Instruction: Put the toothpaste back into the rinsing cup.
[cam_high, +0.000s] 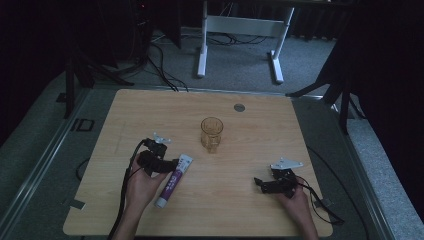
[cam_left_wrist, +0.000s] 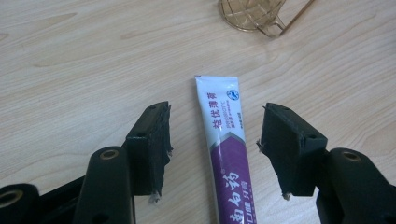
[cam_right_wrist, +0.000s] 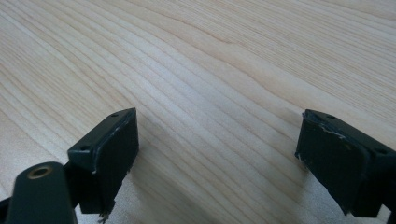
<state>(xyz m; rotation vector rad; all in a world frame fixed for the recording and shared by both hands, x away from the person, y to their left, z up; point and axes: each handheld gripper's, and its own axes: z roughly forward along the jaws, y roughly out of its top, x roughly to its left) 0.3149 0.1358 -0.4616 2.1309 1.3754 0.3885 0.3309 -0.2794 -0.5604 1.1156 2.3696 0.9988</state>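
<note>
Straddling the toothpaste tube (cam_left_wrist: 224, 149), left gripper (cam_left_wrist: 215, 154) jaws apart, tube lying between them, touching neither pad; amber mug (cam_left_wrist: 254, 16) beyond its flat end. Right gripper (cam_right_wrist: 217, 158) jaws wide apart over bare table (cam_right_wrist: 210, 70).

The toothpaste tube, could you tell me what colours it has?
Toothpaste tube: white at the crimped end, purple below; clearest in the left gripper view.

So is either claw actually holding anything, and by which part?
Nothing is held. The left claw straddles the toothpaste tube near its flat crimped end, pads clear of it. The right claw is open over bare table.
</note>
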